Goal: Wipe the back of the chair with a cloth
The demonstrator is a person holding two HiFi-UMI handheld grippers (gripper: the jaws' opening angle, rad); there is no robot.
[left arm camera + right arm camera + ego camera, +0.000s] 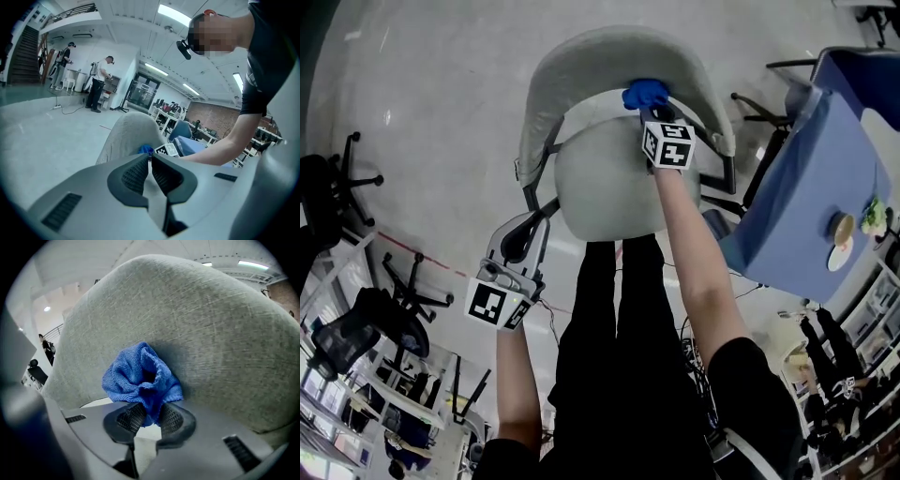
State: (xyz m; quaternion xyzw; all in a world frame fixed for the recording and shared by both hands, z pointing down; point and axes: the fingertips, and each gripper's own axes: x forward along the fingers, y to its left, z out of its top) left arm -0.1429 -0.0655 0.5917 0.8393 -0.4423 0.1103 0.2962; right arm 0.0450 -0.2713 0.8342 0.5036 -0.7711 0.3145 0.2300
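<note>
A grey fabric chair back [619, 56] curves over a pale seat [605, 192] in the head view. My right gripper [652, 114] is shut on a blue cloth [645, 93], pressing it against the inner face of the back. In the right gripper view the bunched blue cloth [140, 378] fills the space ahead of my right gripper [150, 418] and touches the grey chair back [211, 324]. My left gripper [520, 246] hangs low at the left of the seat, shut with nothing in it. In the left gripper view my left gripper [150, 174] shows the chair back [129, 136] beyond it.
A table under a blue cover [825, 187] stands close on the right, with small things on it. Black office chairs [342, 178] stand at the left. The chair's black armrests [727, 173] flank the seat. Two people [99, 83] stand far off in the left gripper view.
</note>
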